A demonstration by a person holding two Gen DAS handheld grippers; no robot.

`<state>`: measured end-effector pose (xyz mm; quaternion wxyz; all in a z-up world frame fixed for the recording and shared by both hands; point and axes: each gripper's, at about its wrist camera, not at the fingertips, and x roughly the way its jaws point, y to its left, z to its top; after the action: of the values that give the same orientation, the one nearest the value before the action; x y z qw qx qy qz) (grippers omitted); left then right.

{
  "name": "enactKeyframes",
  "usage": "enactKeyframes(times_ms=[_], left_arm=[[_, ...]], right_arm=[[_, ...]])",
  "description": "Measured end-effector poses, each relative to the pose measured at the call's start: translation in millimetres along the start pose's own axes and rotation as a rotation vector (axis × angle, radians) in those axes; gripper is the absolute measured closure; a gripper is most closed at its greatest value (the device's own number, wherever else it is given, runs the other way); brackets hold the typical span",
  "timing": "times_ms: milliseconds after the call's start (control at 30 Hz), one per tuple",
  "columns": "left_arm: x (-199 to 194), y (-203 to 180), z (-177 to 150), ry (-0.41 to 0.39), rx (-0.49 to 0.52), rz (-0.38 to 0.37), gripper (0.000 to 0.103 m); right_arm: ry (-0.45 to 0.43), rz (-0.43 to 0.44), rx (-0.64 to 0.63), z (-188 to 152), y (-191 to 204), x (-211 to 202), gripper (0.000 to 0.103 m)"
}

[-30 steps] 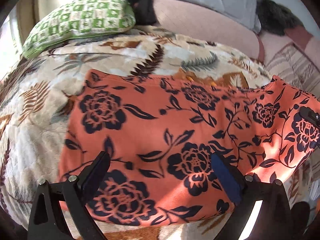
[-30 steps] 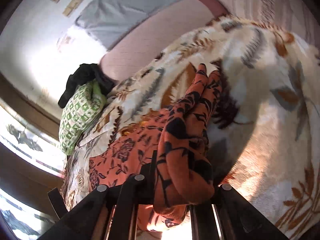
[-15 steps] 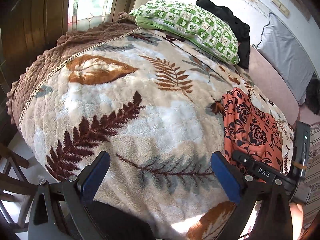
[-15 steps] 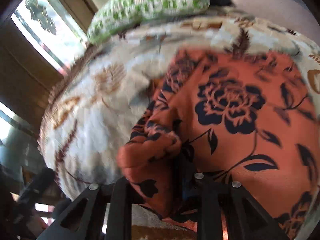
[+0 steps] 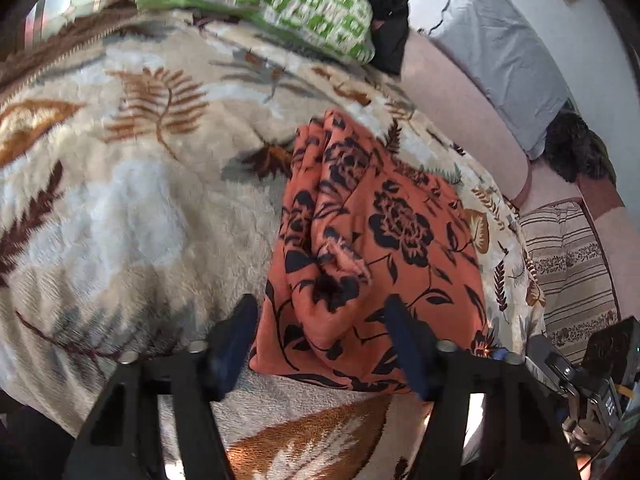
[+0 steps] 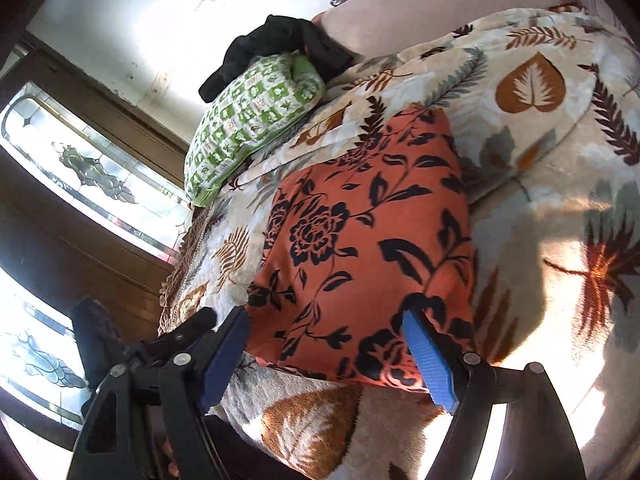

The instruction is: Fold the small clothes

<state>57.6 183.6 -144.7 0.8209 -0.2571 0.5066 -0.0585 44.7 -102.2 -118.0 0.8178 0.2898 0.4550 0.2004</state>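
An orange garment with black flowers [image 5: 380, 240] lies folded into a narrow pile on the leaf-patterned blanket [image 5: 120, 200]. My left gripper [image 5: 320, 336] hovers at its near edge, blurred by motion. Its jaws are closing, with the garment's near end between the blue pads, and no pad visibly presses on the cloth. In the right wrist view the same garment [image 6: 360, 240] lies flat and smooth. My right gripper [image 6: 328, 350] straddles its near edge, jaws opening and the cloth released. The right gripper's body [image 5: 580, 380] shows at the lower right of the left wrist view.
A green checked pillow [image 5: 260, 4] with a black cloth [image 5: 388, 12] behind it lies at the head of the bed. A grey pillow [image 5: 500, 60] and a striped cushion [image 5: 568, 272] sit to the right. A leaded window [image 6: 80, 180] in dark wood flanks the bed's left side.
The right gripper carried a bunched fold across the garment, then let go and opened; the cloth now lies flat. The left gripper swung away, came back over the garment and narrowed its jaws.
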Motion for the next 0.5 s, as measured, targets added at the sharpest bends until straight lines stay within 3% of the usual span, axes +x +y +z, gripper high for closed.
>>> enactKeyframes(times_ms=[33, 167, 233, 333, 433, 500], left_arm=[[11.8, 7.2, -1.8, 0.034, -0.039, 0.016, 0.076], [-3.4, 9.5, -7.6, -0.006, -0.076, -0.032, 0.096], [-20.8, -0.9, -13.0, -0.059, -0.03, -0.015, 0.096], [12.8, 19.9, -20.9, 0.057, -0.092, 0.051, 0.094], [-4.0, 9.3, -19.7, 0.009, -0.064, 0.068, 0.092], [-22.7, -9.5, -15.4, -0.046, -0.004, 0.107, 0.08]], right_arm=[[-0.002, -0.002, 0.017, -0.6, -9.0, -2.7, 0.021], [0.024, 0.017, 0.091, -4.5, -40.2, -10.7, 0.021], [0.036, 0.045, 0.118, -7.5, -53.6, -11.6, 0.021], [0.065, 0.073, 0.186, -10.3, -75.8, -3.8, 0.021], [0.09, 0.156, 0.284, -6.9, -95.3, 3.8, 0.021], [0.086, 0.199, 0.305, 0.7, -102.6, 4.4, 0.021]])
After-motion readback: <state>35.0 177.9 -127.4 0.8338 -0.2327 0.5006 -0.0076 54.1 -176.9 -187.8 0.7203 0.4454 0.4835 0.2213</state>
